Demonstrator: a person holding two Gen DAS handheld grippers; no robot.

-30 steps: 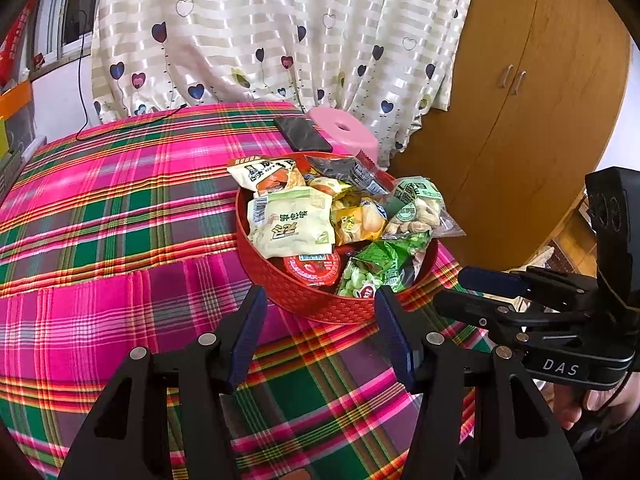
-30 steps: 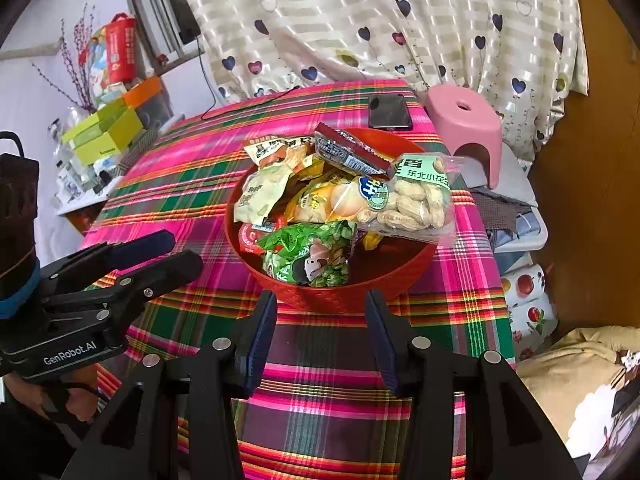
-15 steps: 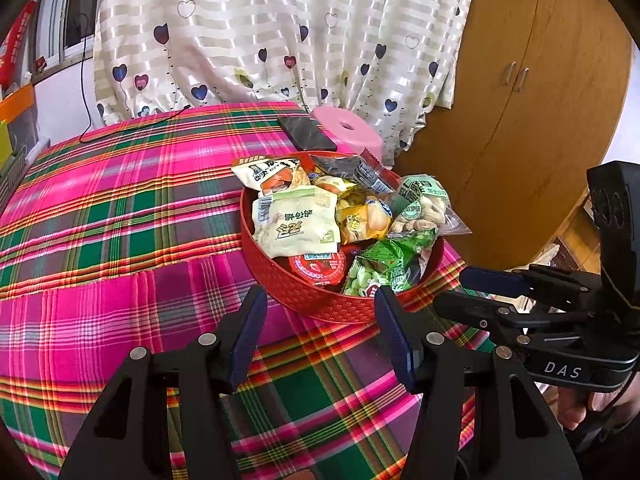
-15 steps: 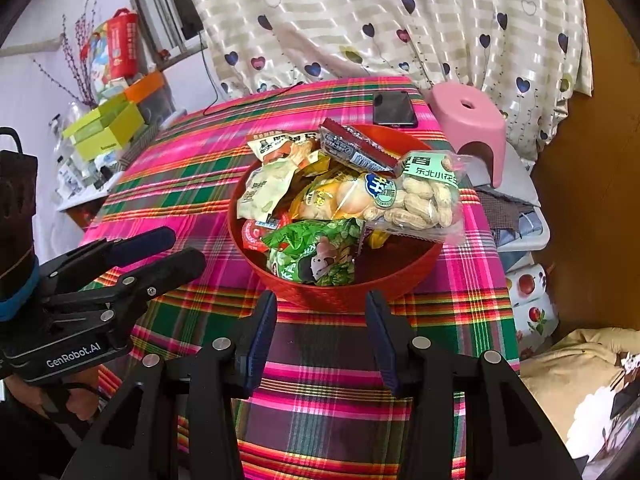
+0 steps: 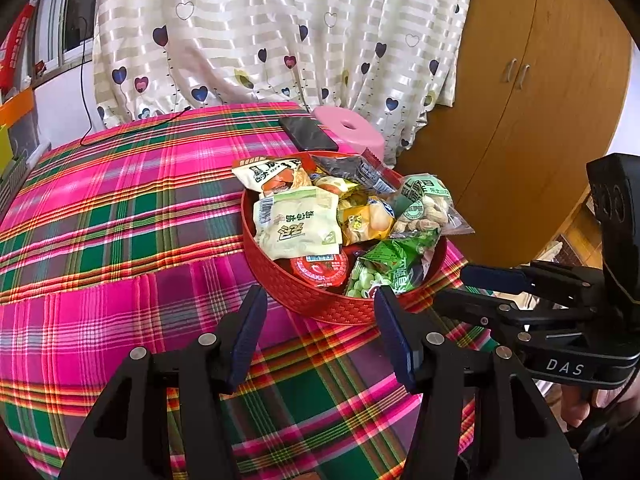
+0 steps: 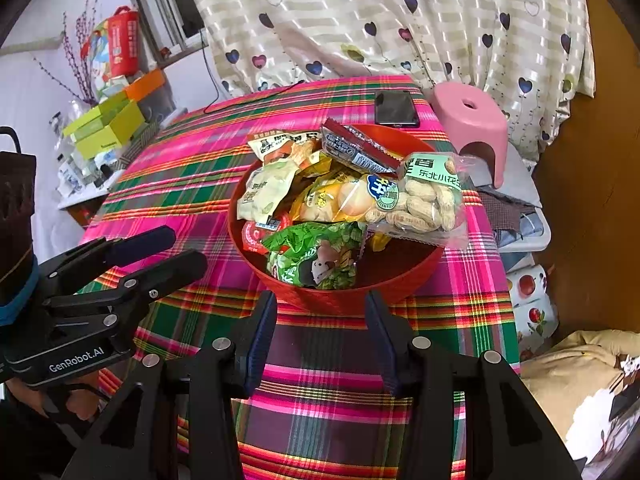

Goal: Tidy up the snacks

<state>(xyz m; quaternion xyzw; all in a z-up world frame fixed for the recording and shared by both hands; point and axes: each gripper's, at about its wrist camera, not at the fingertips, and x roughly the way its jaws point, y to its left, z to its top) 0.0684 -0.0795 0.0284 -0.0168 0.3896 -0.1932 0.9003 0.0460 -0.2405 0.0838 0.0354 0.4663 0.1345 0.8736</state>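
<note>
left view: left gripper (image 5: 320, 328) hovers wide open and empty, just short of the red basket (image 5: 320, 304); snacks (image 5: 298, 228) lie heaped inside it.
right view: right gripper (image 6: 320, 332) likewise gapes empty near the basket (image 6: 340, 300); peanuts (image 6: 428, 200) ride on top.
step: snacks all lie in the basket, so either just gathered or waiting to be sorted out.
pose: both grippers low, aimed at the basket, side by side.

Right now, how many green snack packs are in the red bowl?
1: the green pack lies at the near edge of the bowl, below the peanuts. Others may be buried underneath.
</note>
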